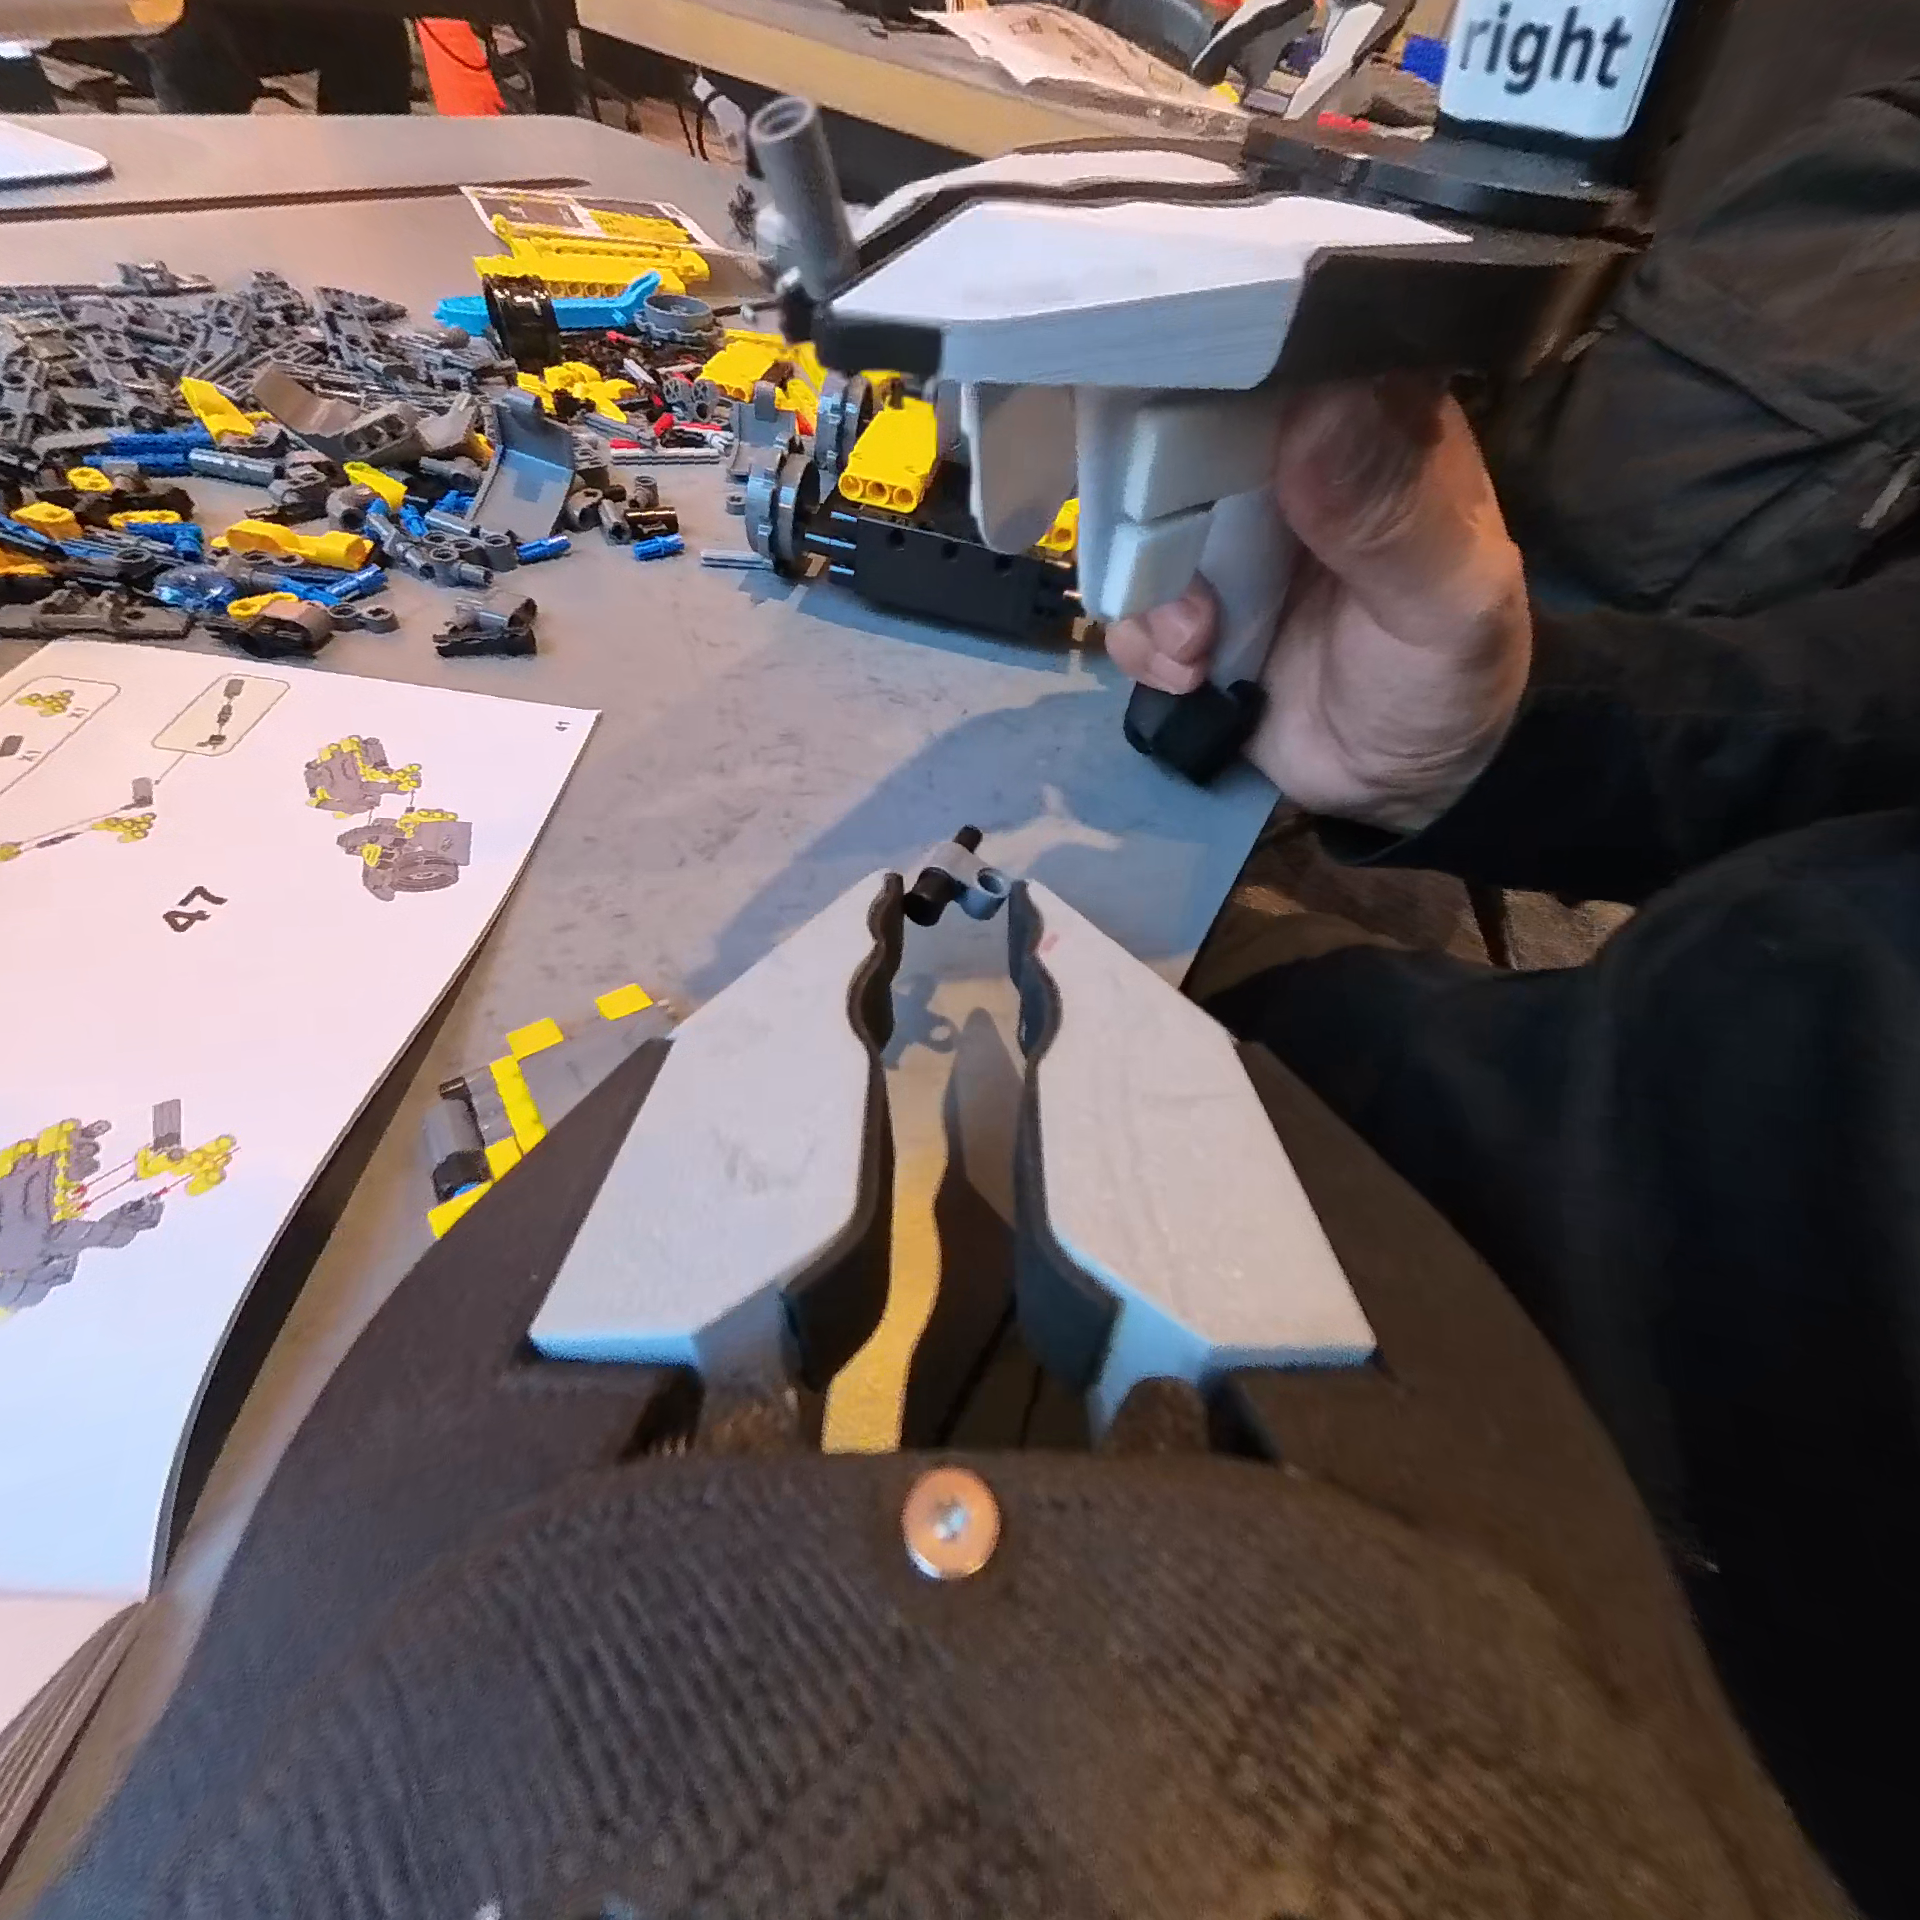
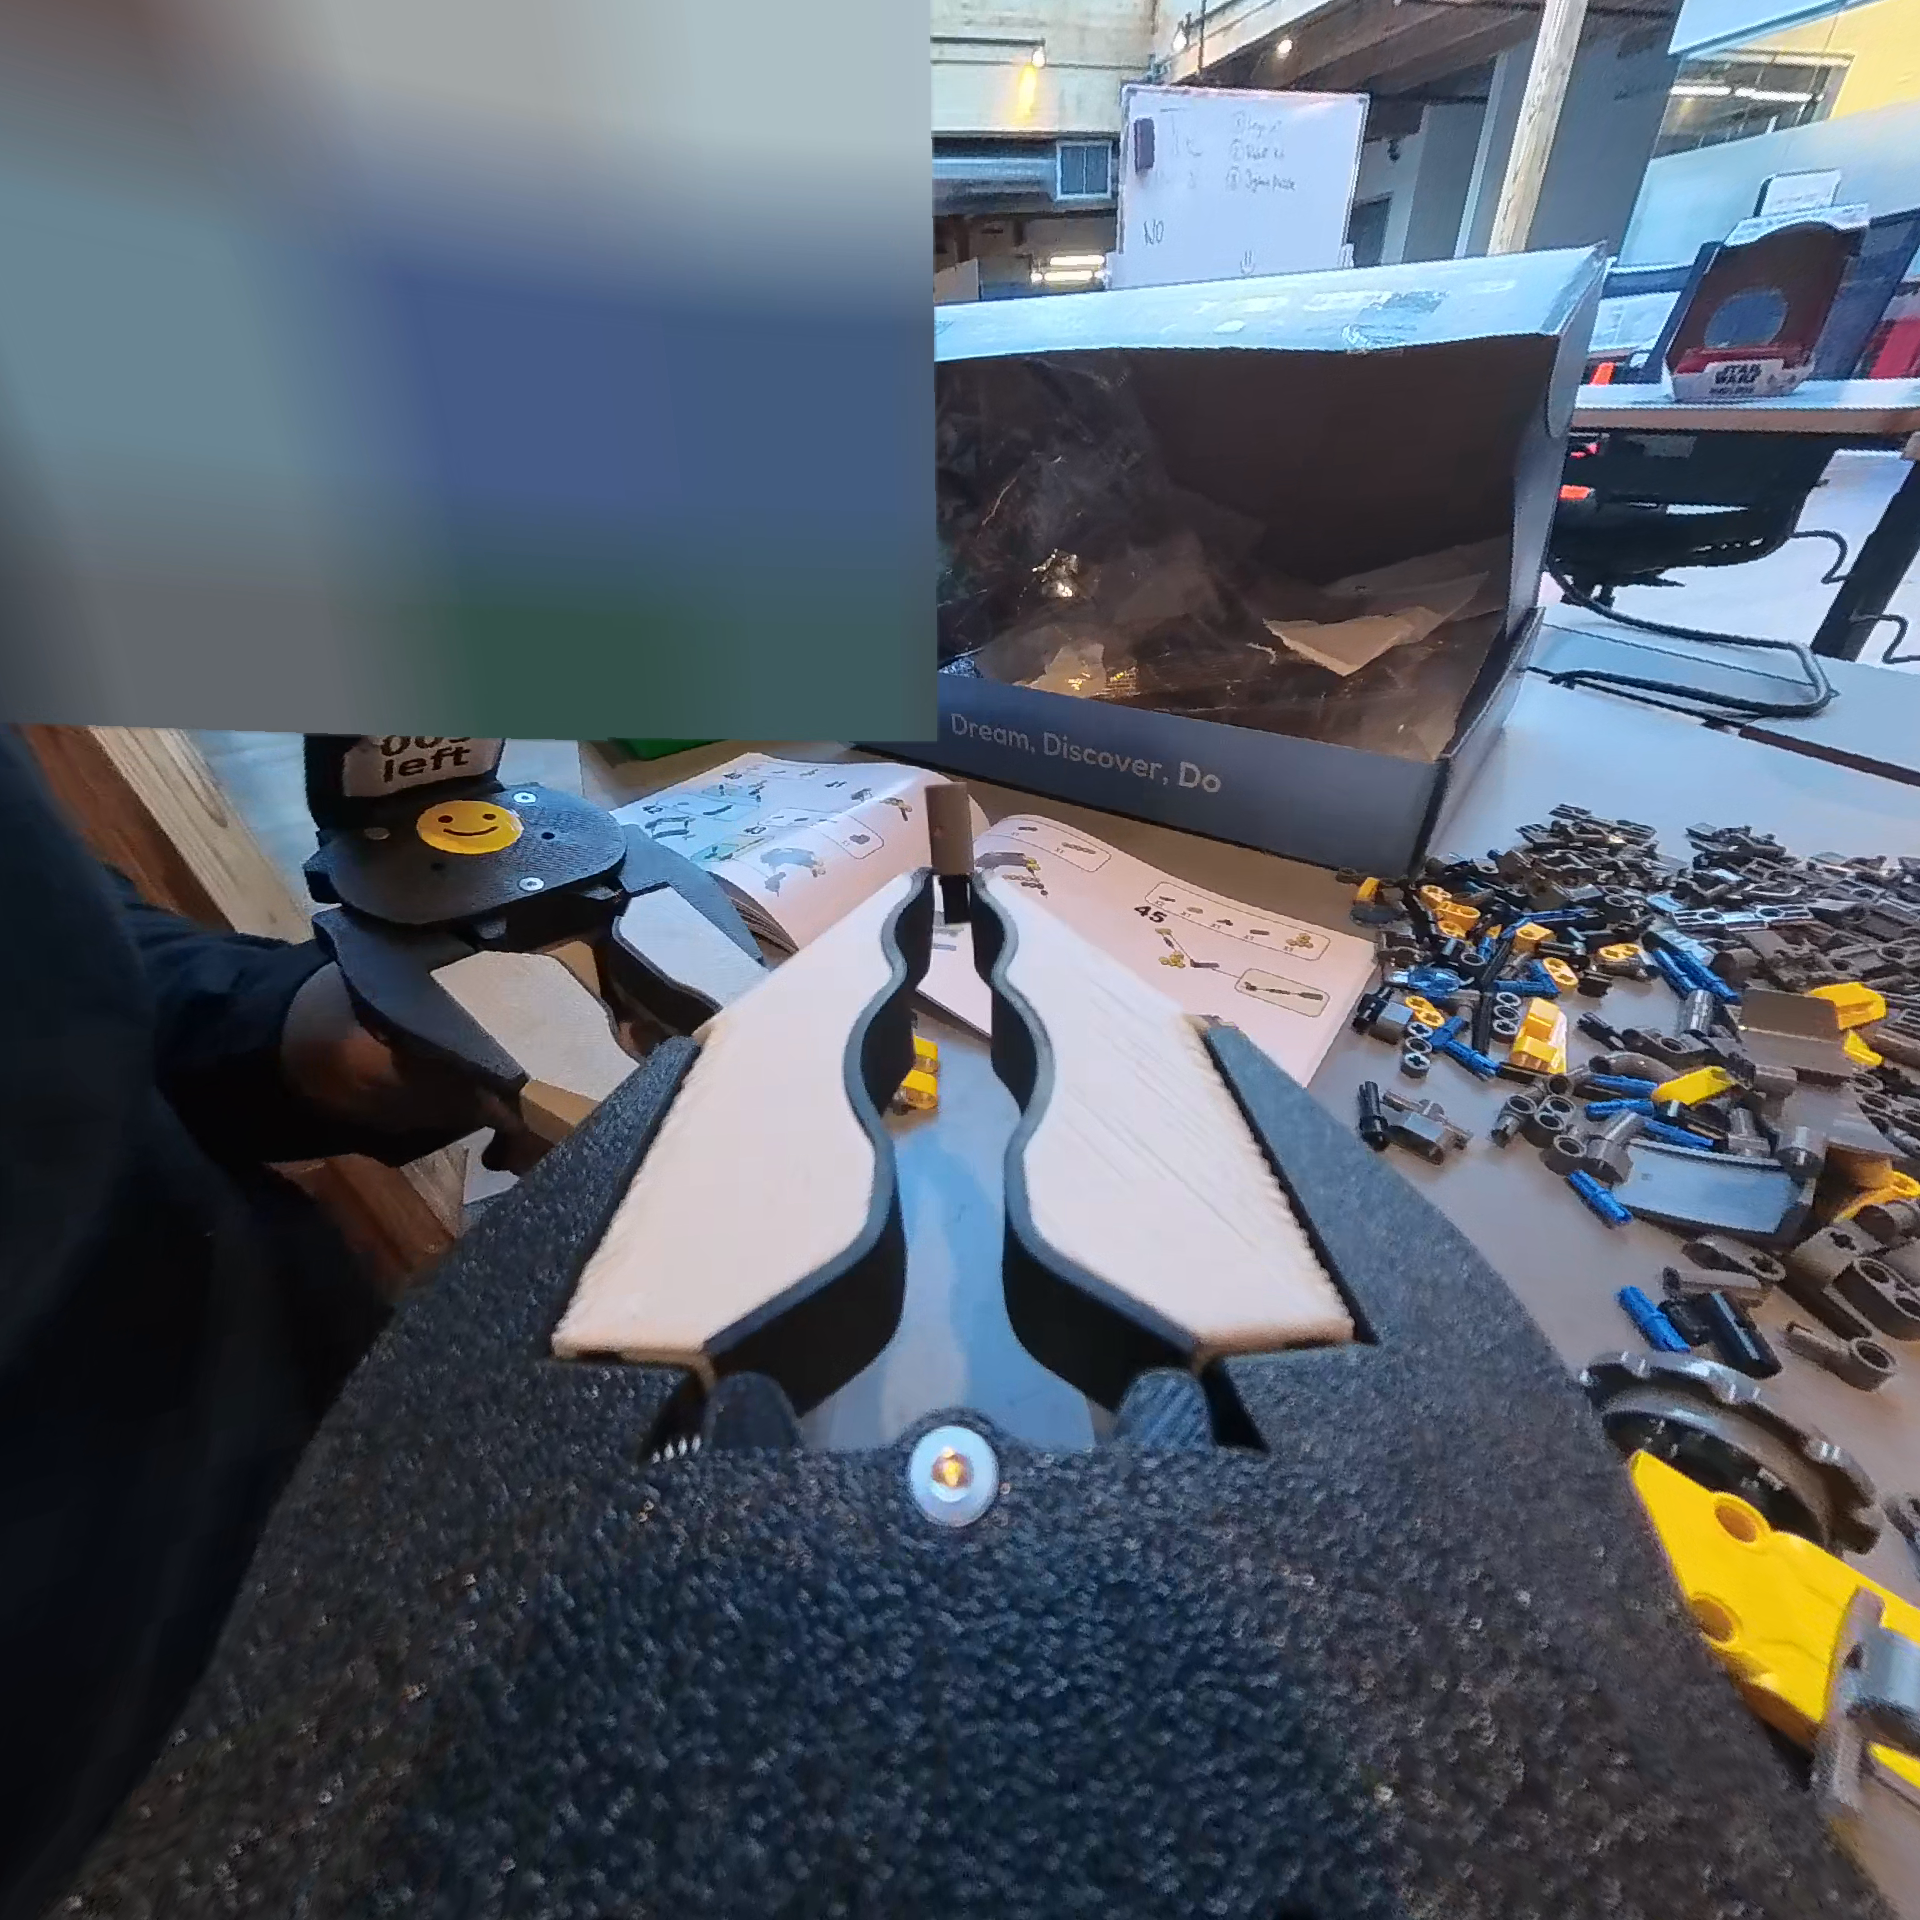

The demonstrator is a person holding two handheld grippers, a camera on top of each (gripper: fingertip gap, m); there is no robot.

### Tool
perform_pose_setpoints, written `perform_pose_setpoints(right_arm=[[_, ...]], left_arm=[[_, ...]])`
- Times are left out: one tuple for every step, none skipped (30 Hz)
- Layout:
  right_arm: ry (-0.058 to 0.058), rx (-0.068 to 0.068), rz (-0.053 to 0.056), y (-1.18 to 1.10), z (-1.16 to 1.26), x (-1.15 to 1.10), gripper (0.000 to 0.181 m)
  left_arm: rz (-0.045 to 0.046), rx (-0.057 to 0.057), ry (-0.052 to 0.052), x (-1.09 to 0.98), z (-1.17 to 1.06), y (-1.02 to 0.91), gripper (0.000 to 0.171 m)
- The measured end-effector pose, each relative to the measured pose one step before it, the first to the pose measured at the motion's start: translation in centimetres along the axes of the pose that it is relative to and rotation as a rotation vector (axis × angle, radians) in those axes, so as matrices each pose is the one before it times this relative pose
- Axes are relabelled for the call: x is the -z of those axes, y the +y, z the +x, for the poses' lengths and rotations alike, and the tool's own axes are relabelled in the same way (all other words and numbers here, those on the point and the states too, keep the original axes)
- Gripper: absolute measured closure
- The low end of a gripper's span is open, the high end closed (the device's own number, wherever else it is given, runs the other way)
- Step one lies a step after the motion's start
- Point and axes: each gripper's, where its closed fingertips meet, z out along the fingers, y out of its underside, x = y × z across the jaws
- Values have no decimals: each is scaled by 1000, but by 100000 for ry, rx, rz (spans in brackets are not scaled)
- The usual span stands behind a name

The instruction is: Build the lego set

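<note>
- Left gripper (image 1: 951, 891): fingers pinching a small grey connector piece (image 1: 971, 878) with a black pin through it, right at the tips, held above the grey tabletop (image 1: 727, 727) near its front edge.
- Right gripper (image 2: 953, 894): fingers pressed onto a thin black stem, with a dark grey tube (image 2: 948, 836) standing upright above the tips. It is held in the air, well clear of the tabletop.
- A hand (image 1: 1392, 623) wraps the right gripper's handle; dark sleeve behind it.
- Open instruction booklet (image 1: 260, 935) lies flat on the tabletop, left of the left gripper.
- Loose pile of grey, blue, yellow and black building pieces (image 1: 312, 468) spread behind the booklet.
- Partly built yellow and black model (image 1: 914, 520) sits on the tabletop under the right gripper.
- Open dark cardboard box (image 2: 1247, 520) on its side beyond the booklet, crumpled clear bags inside.
</note>
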Motion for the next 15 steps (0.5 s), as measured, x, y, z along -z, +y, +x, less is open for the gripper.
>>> perform_pose_setpoints(right_arm=[[-349, 96, 480, -63, -48, 56, 175], [-417, 114, 537, -71, -71, 55, 175], [-749, 51, 430, -57, -112, 46, 175], [-1243, -216, 263, -37, -171, 29, 176], [-1696, -457, 69, -2, -238, 5, 175], [-1761, -515, -55, 14, -240, -3, 176], [-1945, -509, -102, 10, -271, -26, 175], [-2651, -794, -471, 67, -360, -37, 176], [-2670, -1419, -962, 127, -347, -44, 176], [-2400, -2218, -1215, 169, -291, -31, 176], [-2392, -3134, -1237, 184, -274, 11, 176], [-1846, -4095, -1379, 227, -162, 68, 176], [-877, -4686, -1245, 226, -12, 142, 176], [37, -4849, -532, 160, 148, 237, 176], [140, -5001, -123, 119, 186, 289, 176]], left_arm=[[74, -113, 55, 3, 11, -6, 153], [38, -337, -228, -4, -7, 13, 153], [0, -382, -412, -28, -18, 1, 153], [-31, -190, -399, -23, -22, 3, 153], [-8, 73, -194, -15, -22, -15, 153], [-18, 329, -6, -3, -18, -5, 153], [-38, 516, 173, -7, -10, -9, 153], [-31, 467, 244, 2, -3, -7, 153], [-52, 268, 160, 0, 1, -1, 153], [-28, -37, 20, 2, 0, 4, 153], [-17, -247, -156, -4, 0, 7, 153], [-65, -216, -248, -10, -11, 11, 153], [-159, -171, -195, -19, -1, 7, 153], [-90, -127, -66, 6, 13, 7, 153], [-104, 3, 95, 17, 14, 18, 152]])
